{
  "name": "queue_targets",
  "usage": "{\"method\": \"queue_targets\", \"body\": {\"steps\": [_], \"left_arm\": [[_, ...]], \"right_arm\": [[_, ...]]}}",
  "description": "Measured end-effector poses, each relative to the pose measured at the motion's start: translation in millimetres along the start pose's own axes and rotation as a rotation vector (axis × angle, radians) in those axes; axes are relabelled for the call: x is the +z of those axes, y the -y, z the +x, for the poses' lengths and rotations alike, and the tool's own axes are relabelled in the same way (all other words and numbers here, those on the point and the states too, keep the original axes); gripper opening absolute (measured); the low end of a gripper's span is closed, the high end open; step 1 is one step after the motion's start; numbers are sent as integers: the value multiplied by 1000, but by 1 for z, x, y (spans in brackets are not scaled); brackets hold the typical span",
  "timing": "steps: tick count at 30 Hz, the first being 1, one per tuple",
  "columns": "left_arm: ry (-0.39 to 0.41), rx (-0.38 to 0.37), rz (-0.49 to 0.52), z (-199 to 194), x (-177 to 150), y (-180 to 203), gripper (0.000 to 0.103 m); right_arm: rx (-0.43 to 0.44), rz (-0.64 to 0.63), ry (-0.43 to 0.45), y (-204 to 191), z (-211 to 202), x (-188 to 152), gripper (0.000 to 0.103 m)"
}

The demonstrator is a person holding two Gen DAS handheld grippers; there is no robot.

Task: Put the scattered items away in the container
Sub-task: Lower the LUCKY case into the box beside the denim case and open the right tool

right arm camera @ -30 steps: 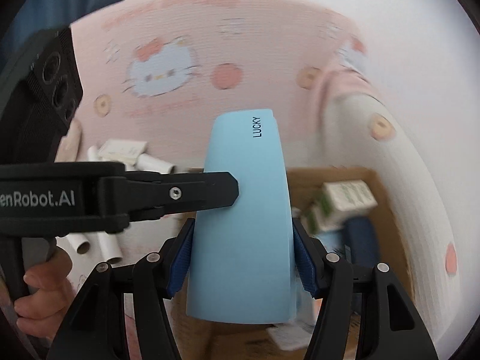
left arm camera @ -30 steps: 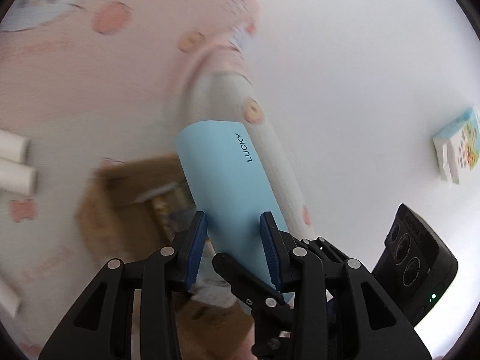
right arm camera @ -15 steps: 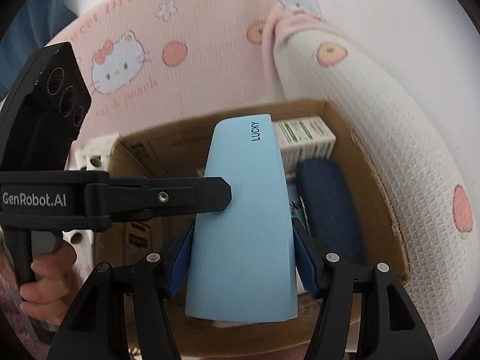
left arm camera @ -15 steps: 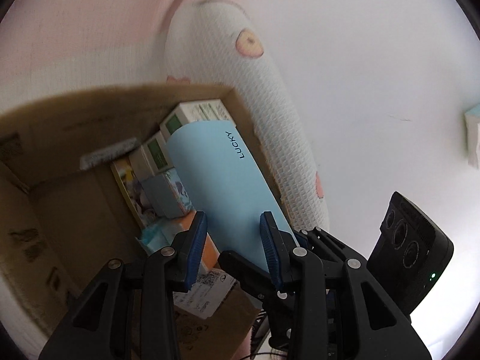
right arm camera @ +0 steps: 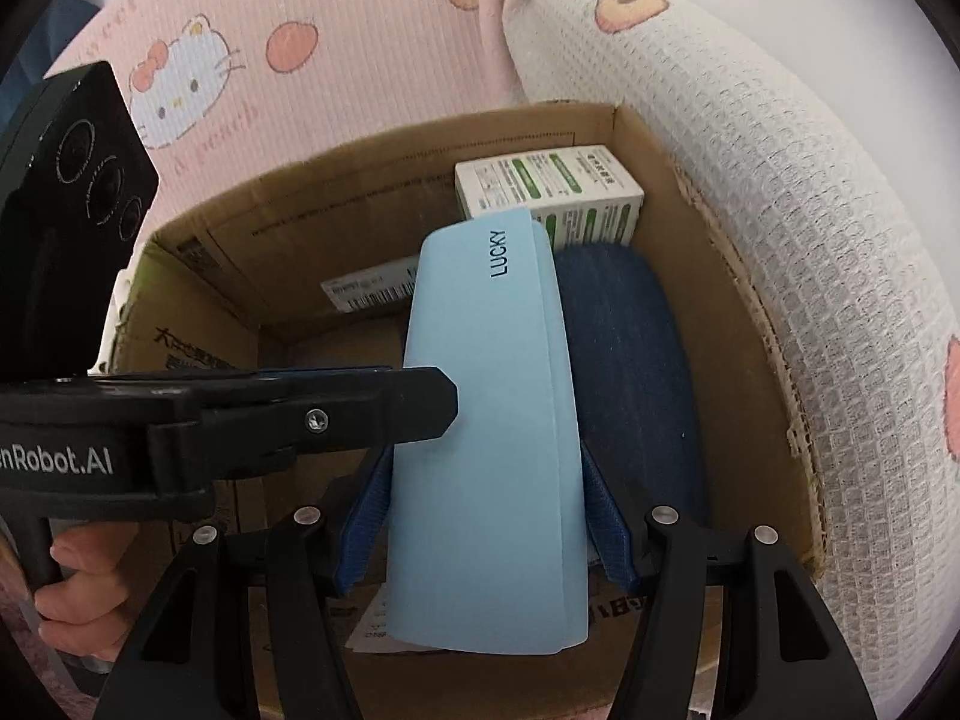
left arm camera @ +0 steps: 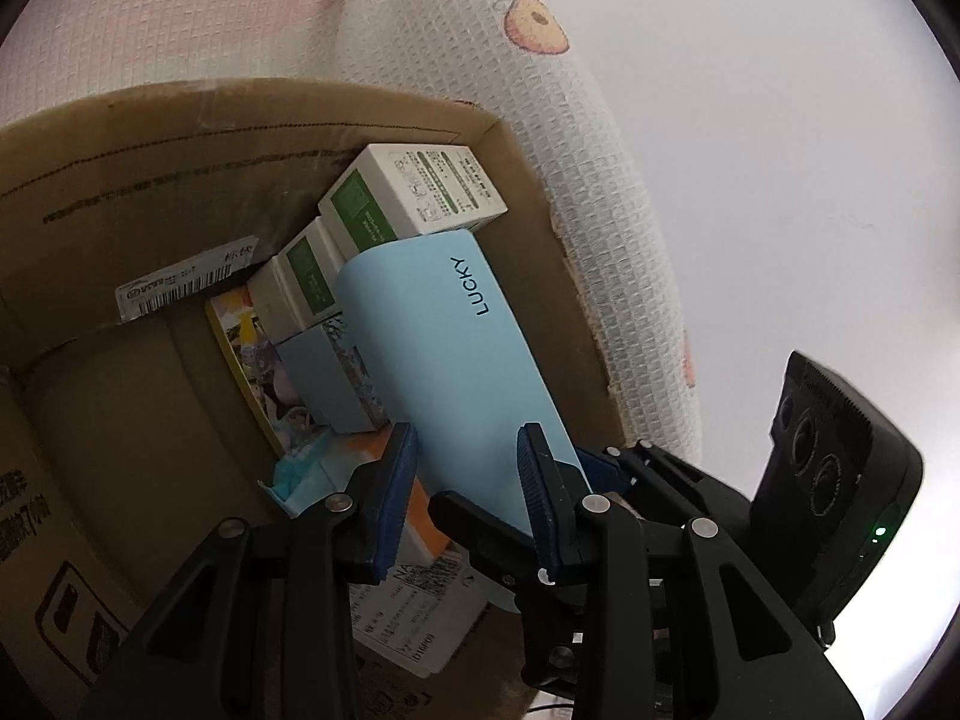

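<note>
Fingers (right arm camera: 606, 534) clamp blue case (right arm camera: 486, 450) — both sides.

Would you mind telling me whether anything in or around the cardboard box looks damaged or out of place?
The cardboard box has a ragged, torn top edge on the side against the white waffle blanket, with frayed corrugation showing. A loose barcode label sits crooked on the inner wall. Otherwise nothing stands out.
</note>
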State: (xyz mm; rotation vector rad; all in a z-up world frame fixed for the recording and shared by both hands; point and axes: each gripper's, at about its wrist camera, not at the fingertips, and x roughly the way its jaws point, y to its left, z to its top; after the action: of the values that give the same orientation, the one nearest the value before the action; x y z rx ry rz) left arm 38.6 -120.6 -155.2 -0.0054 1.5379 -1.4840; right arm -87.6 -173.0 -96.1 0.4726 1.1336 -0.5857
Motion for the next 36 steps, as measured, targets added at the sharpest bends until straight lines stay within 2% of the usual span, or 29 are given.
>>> {"method": "queue_targets", "body": {"steps": [4,8,10,13,17,18,19,20,22,24,26,29,33,36], "left_arm": [[-10,43,32,7,-1,2,38],[-38,31,-31,16,4,-9,38],[-25,43,-45,14,6,-13,38],[-16,49,-43,13,6,-14,38],[-23,49,-35,16,7,-13,38],[-23,50,-35,16,7,-13,38],[-22,51,-35,16,7,-13,37],[-20,56,-36,15,7,-14,35],[-18,72,-37,15,6,-15,24],[-7,50,-49,14,5,-16,11],[-11,28,-41,14,5,-15,10],[-20,84,-10,19,5,-11,10],[-14,95,10,21,7,-7,10],[-13,94,15,26,10,-6,10]], "right_arm": [[-34,-26,-44,-4,9,3,59],[-30,-8,-94,3,21,4,59],[-22,17,-79,7,18,4,59],[-84,14,-50,11,8,5,59],[-76,32,-62,15,6,6,59],[-73,33,-57,14,5,5,57],[-75,36,-54,15,5,4,50],[-81,39,-56,14,5,3,37],[-104,53,-63,11,6,4,28],[-89,67,-73,13,8,5,28],[-98,74,-77,15,11,5,28],[-120,81,-100,13,25,8,28],[-100,108,-113,10,34,15,27],[-117,76,-130,13,35,17,27]]}}
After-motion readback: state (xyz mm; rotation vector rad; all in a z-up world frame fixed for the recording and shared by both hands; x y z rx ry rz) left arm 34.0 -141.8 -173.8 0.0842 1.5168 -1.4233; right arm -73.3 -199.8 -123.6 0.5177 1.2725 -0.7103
